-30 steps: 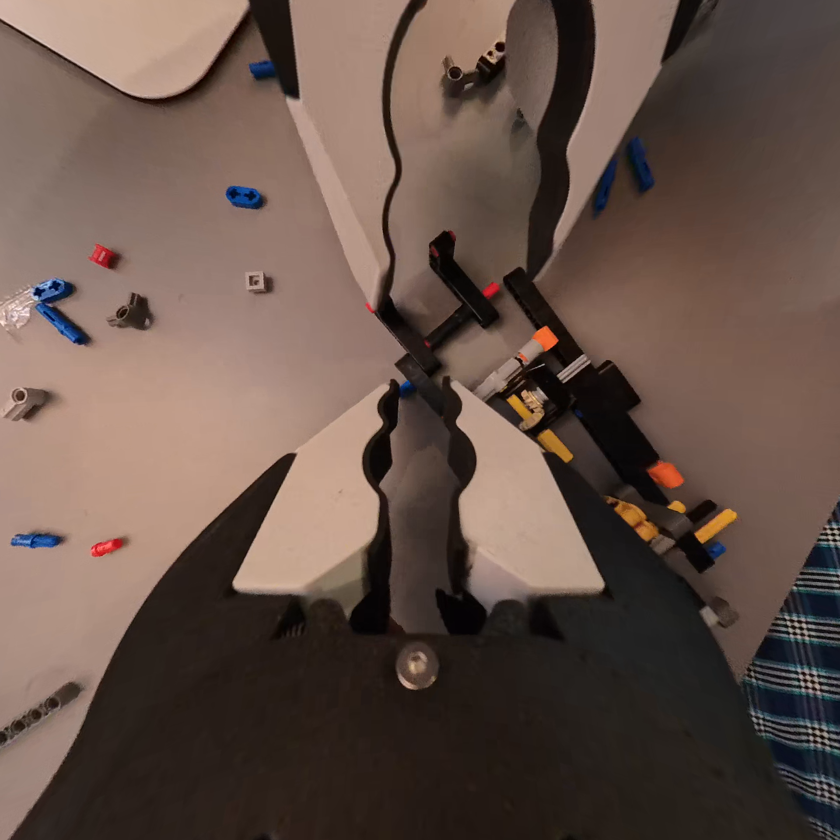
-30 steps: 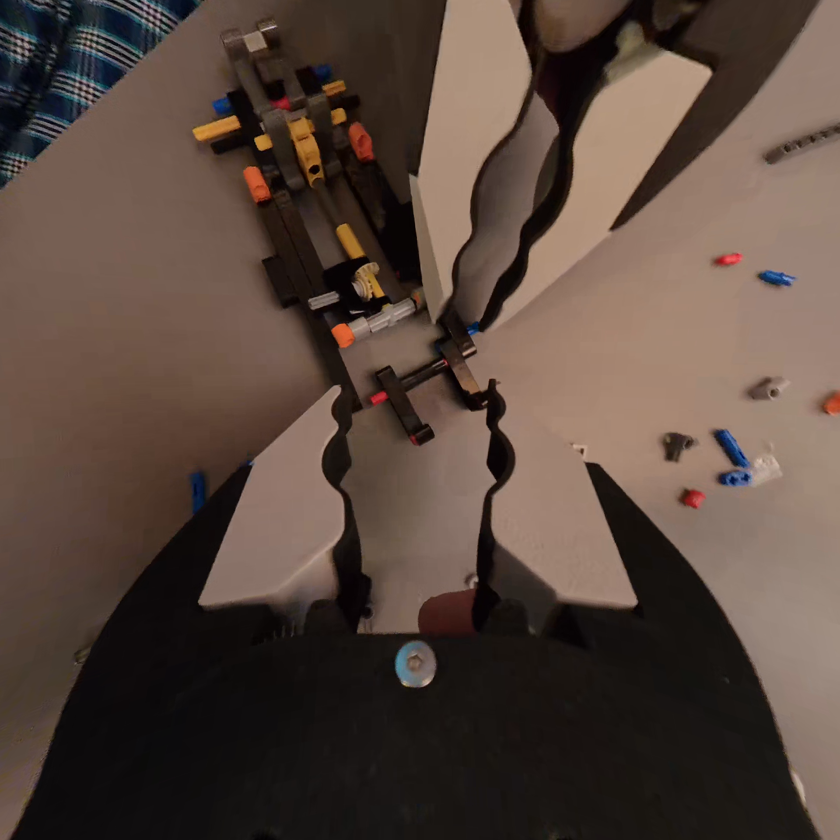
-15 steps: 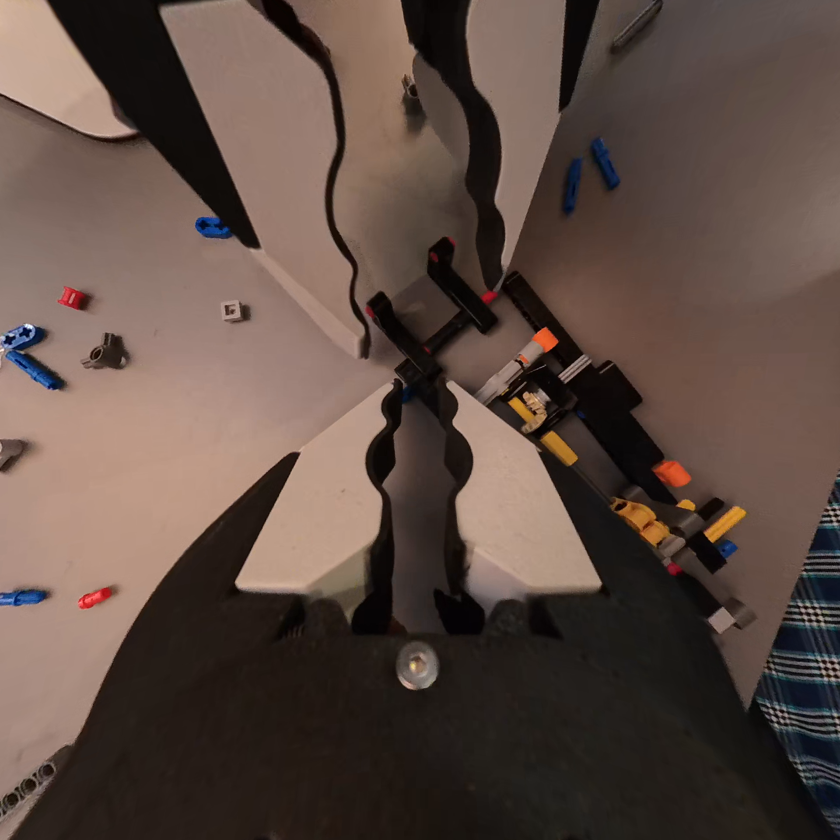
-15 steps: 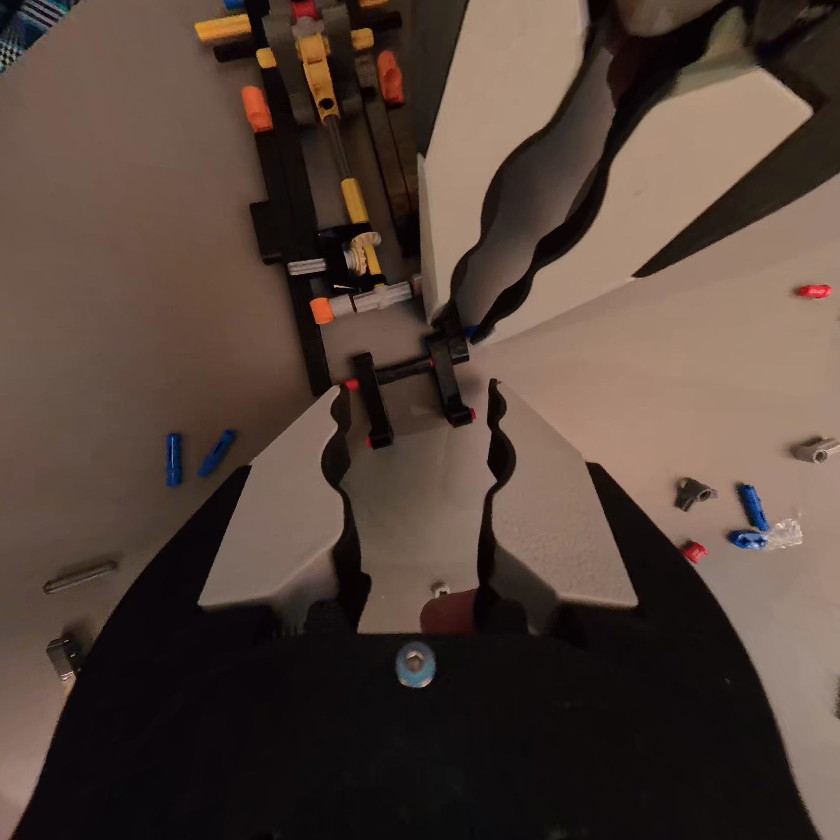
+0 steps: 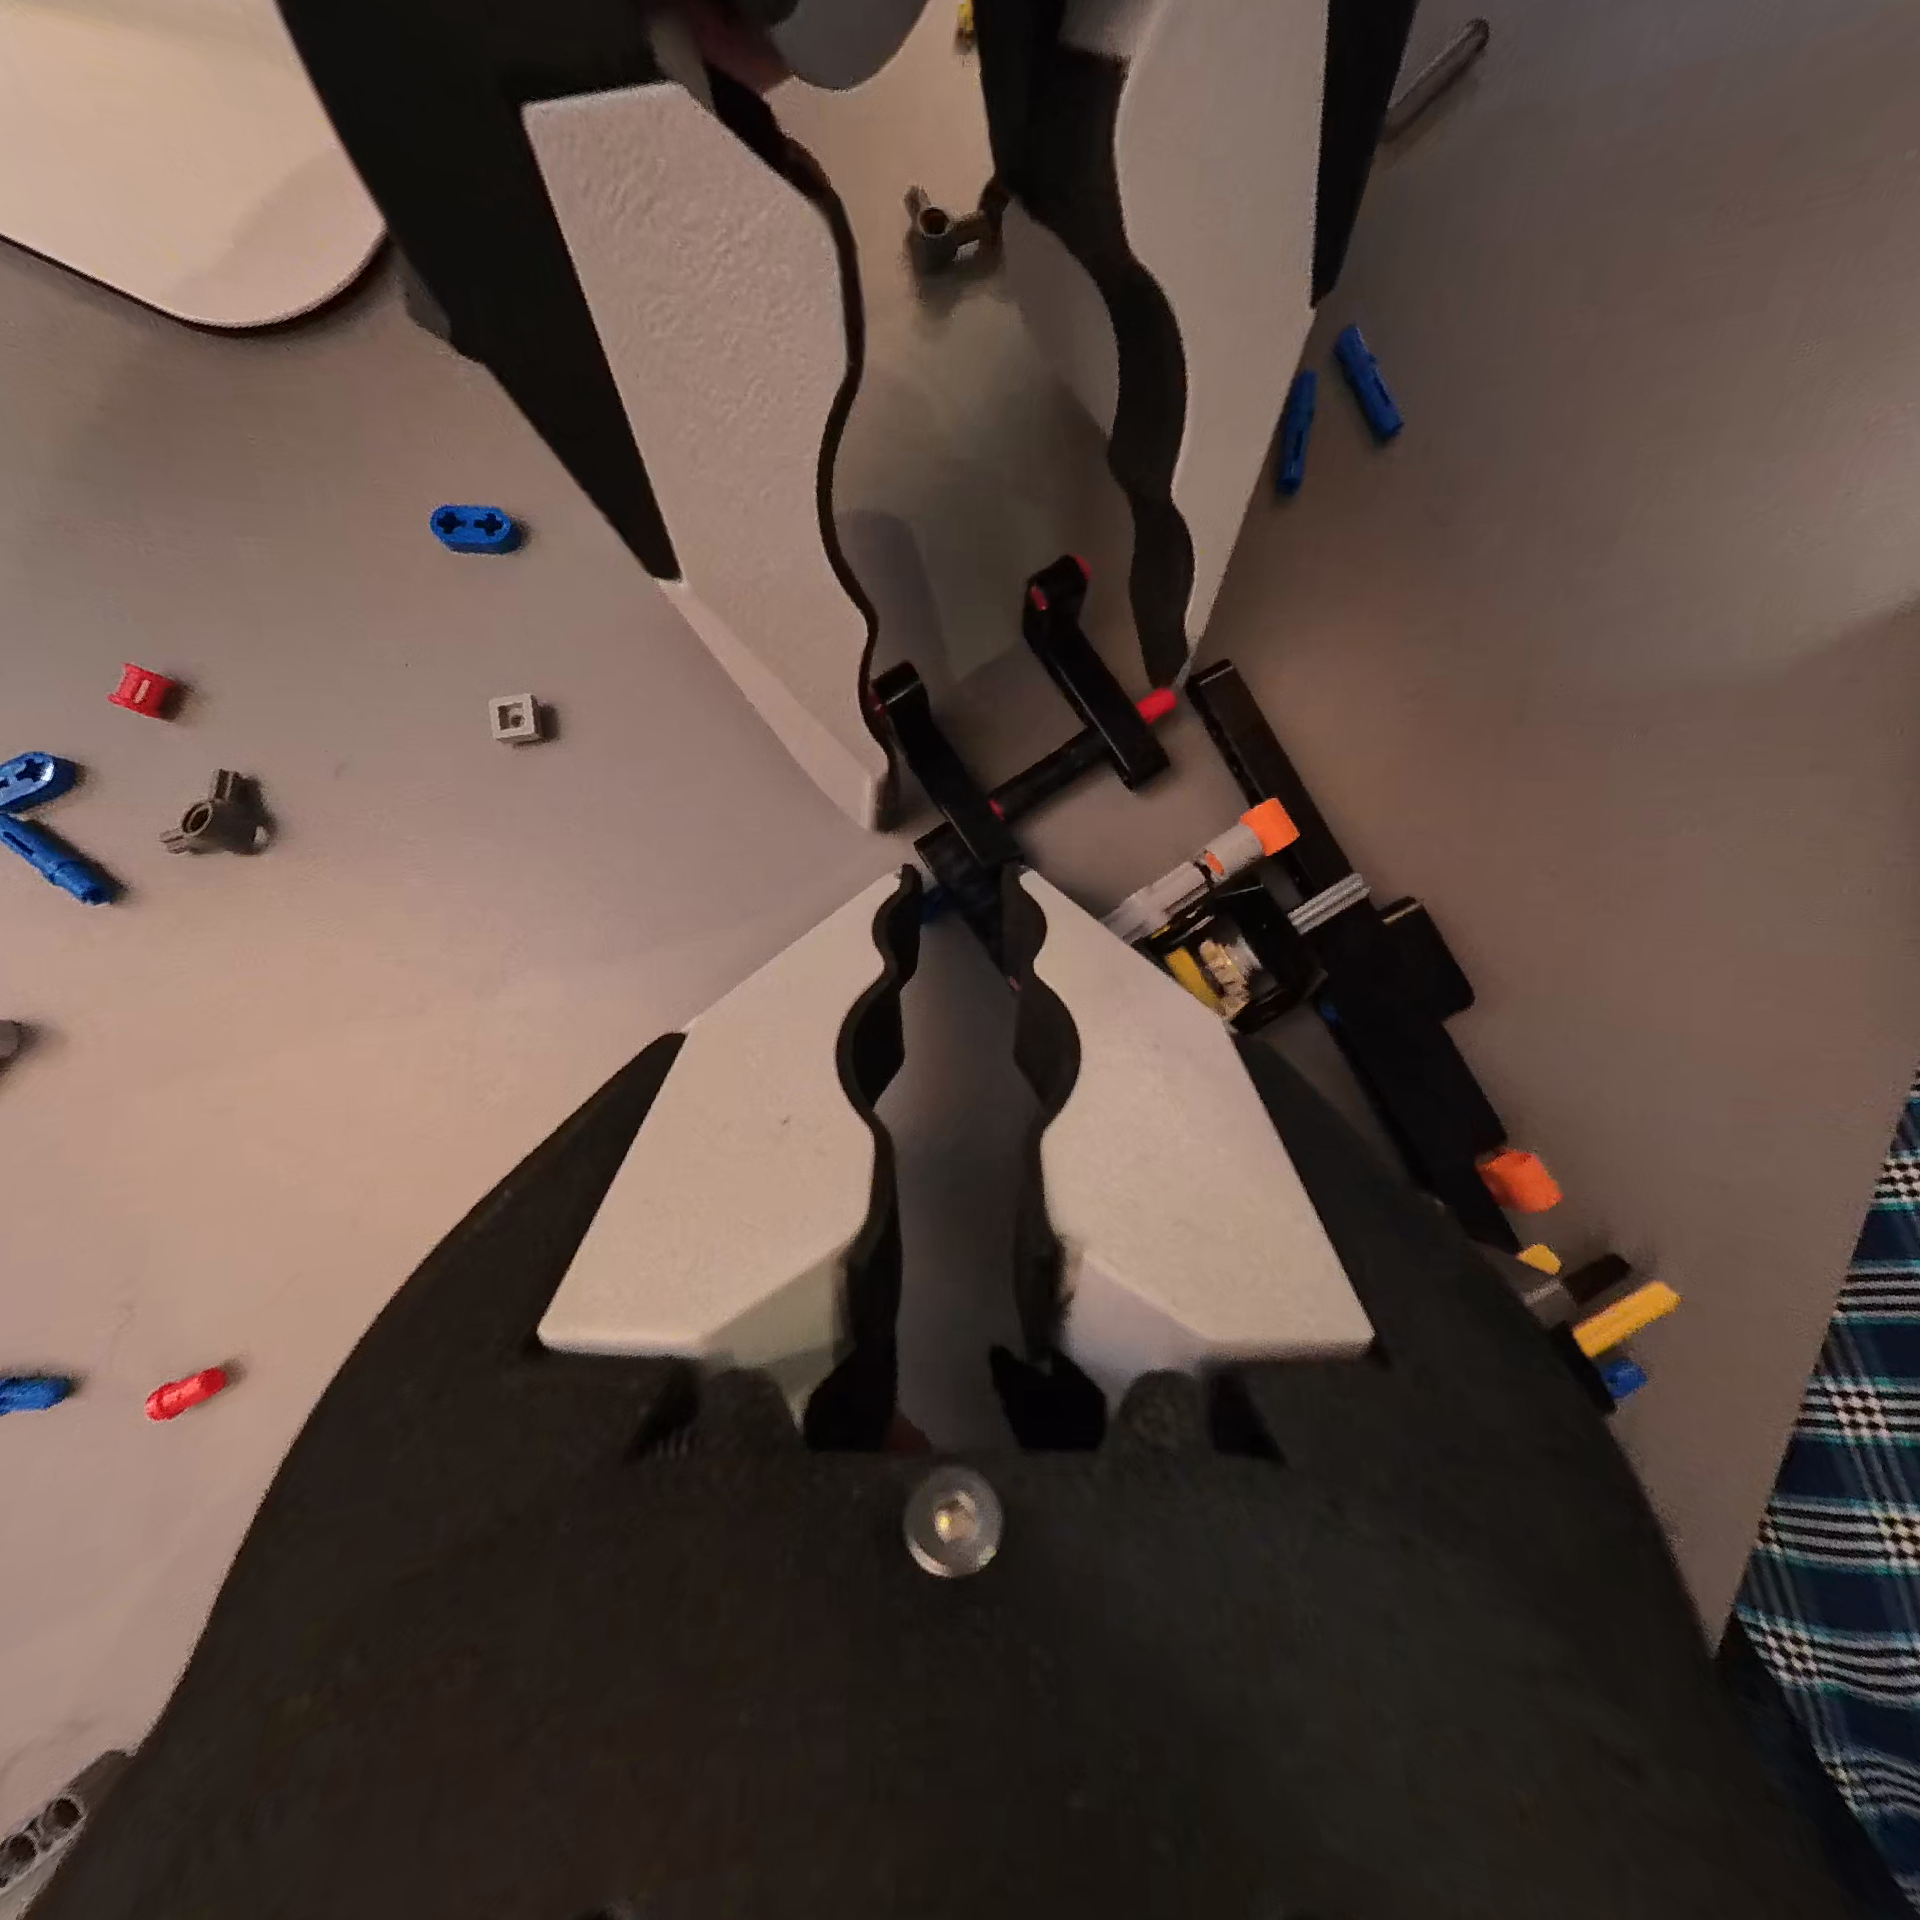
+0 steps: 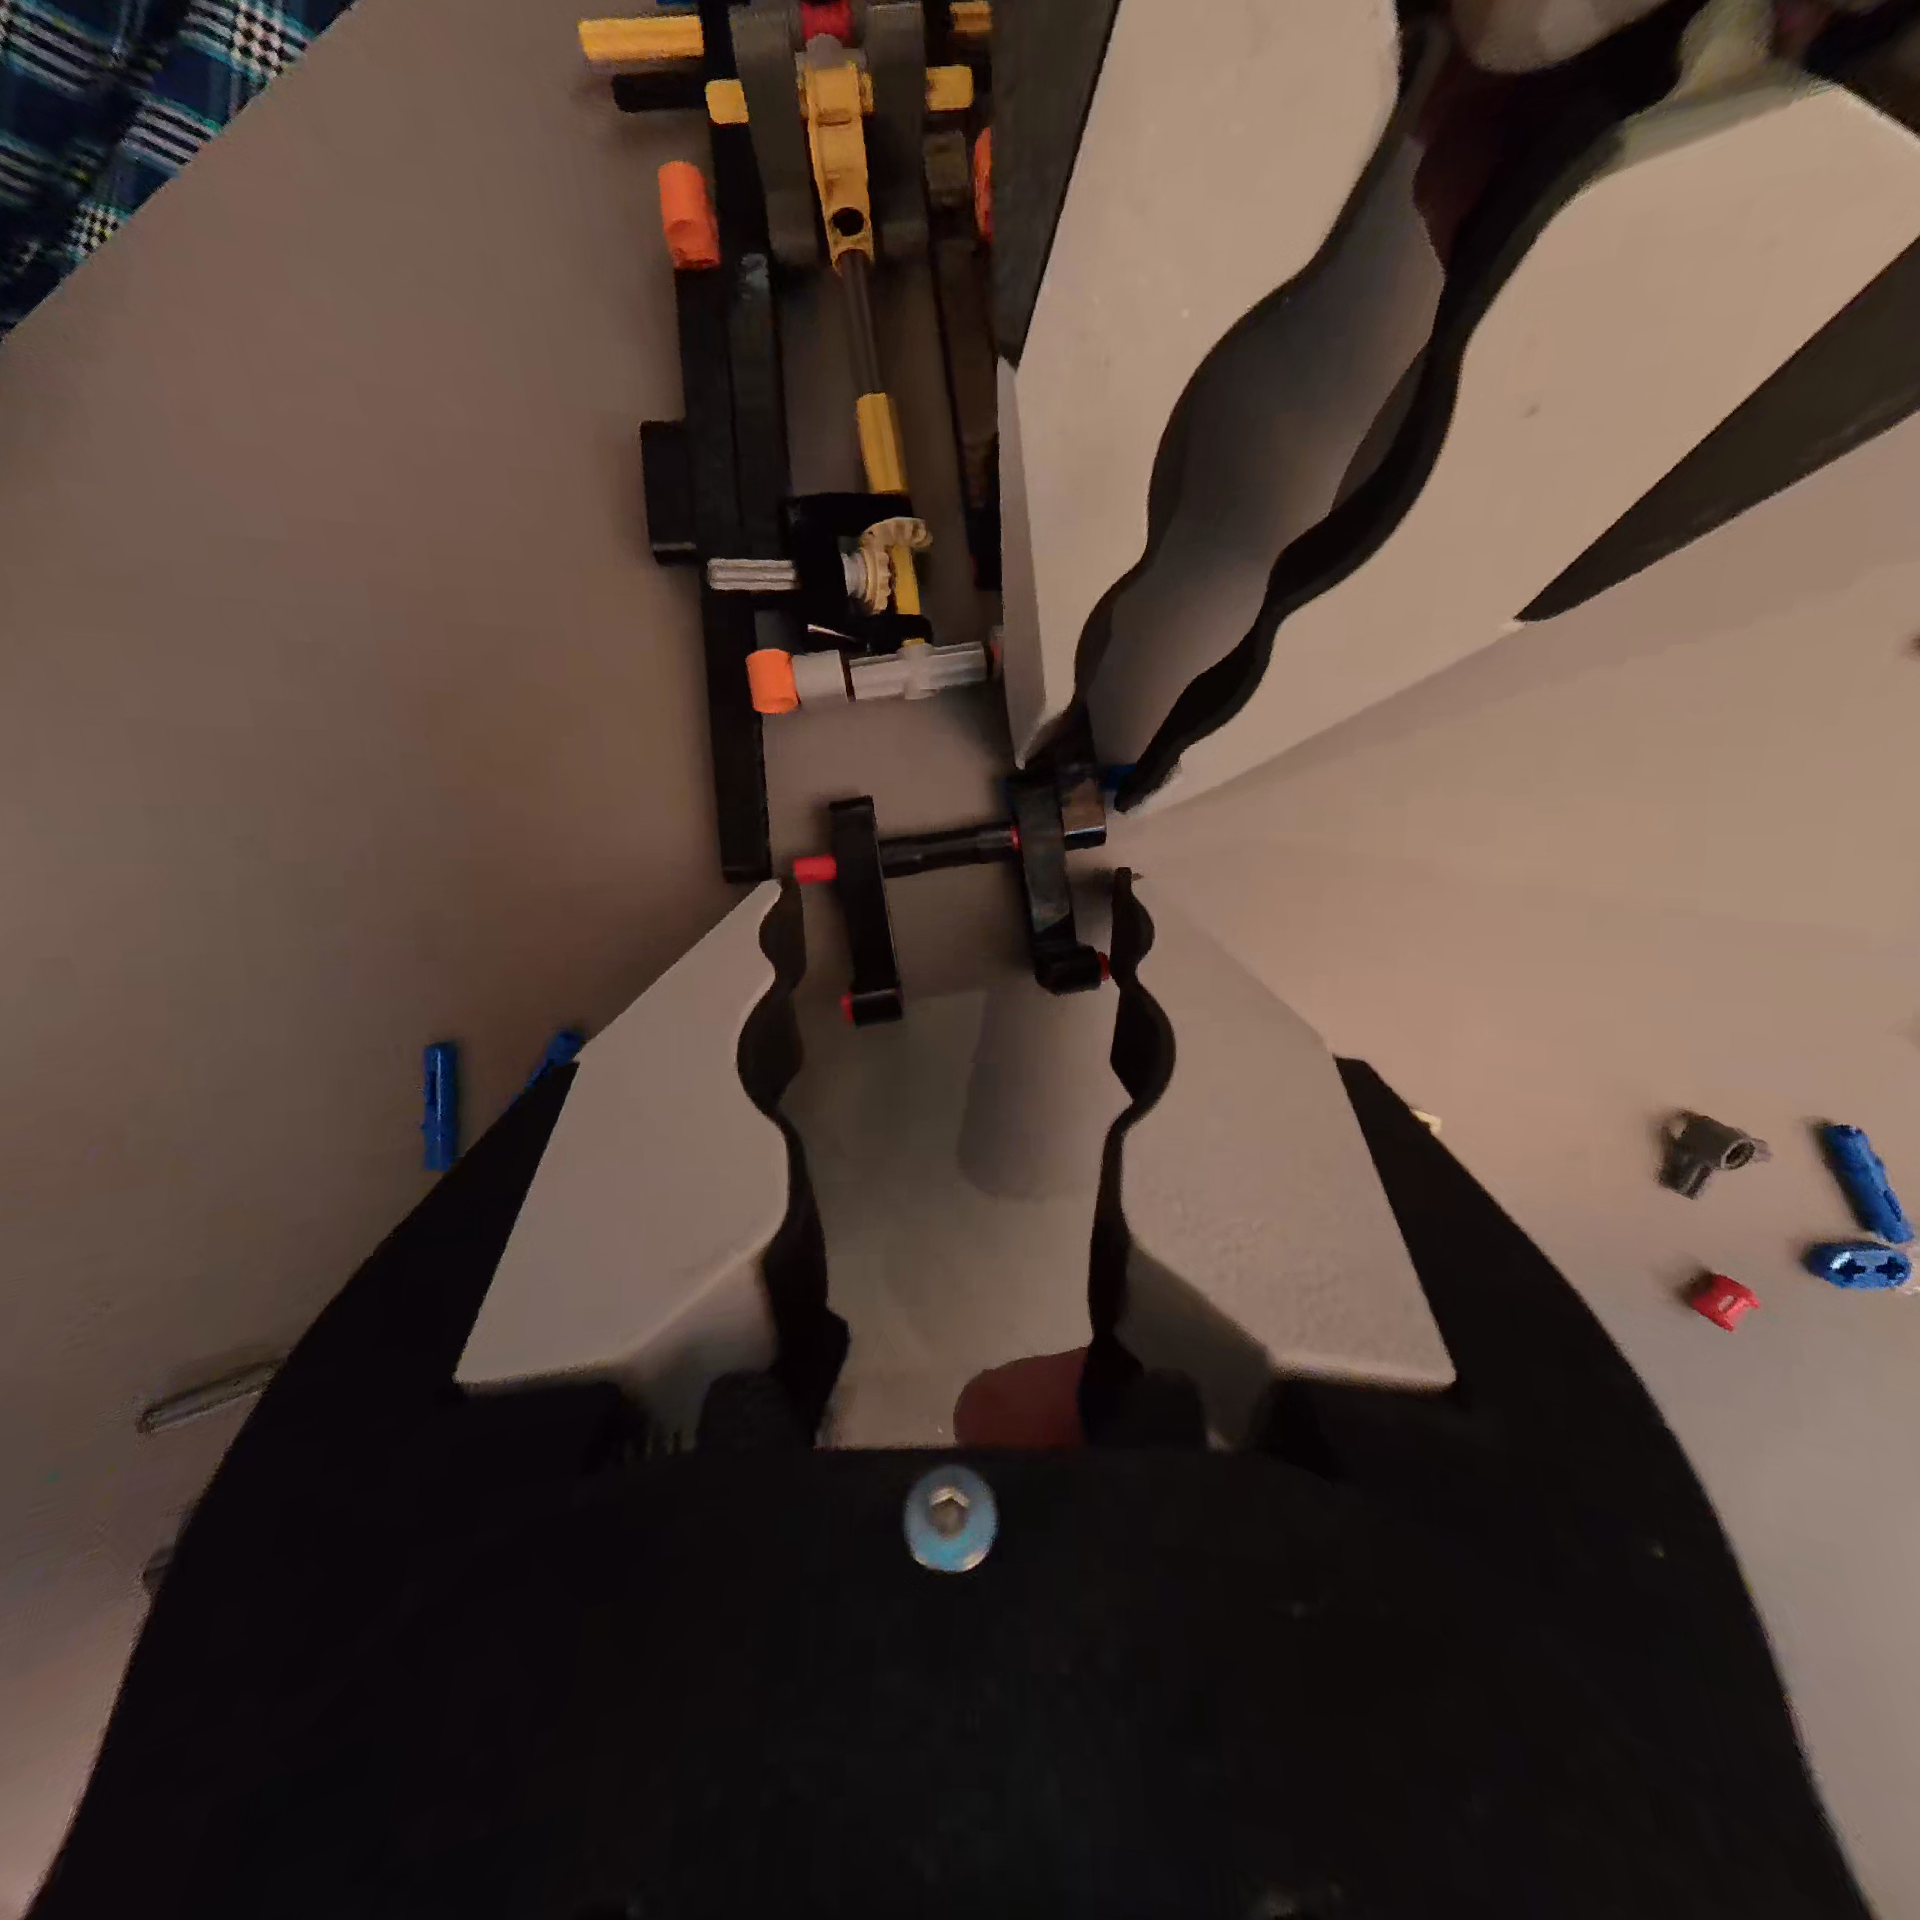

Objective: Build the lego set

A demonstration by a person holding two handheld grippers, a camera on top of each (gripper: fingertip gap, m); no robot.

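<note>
A: What's the left claw doing?

B: Clenched on the near end of the black H-piece, tips pinching a black link where it meets the chassis. I hold it there to steady the piece, I think, while the other side gets worked.

A: And the right claw?

B: Released, jaws wide. They straddle both black arms of the H-piece w/o pressing, as far as I can tell. One tip sits just beside the red pin on the far arm, so I'd guess I'm lining up to squeeze the arms together or seat that pin.

A: Where's the build?

B: On the counter, chassis touching the H-piece end, loose blue pins & others well apart.

A: Any diff btwn views?

B: Left cam shows the right tip by the red pin. Right cam shows the chassis lengthwise, incl. the tan gear & yellow axle, plus my left tips' pinch from the front. Left cam's own claw hides that contact.
</note>
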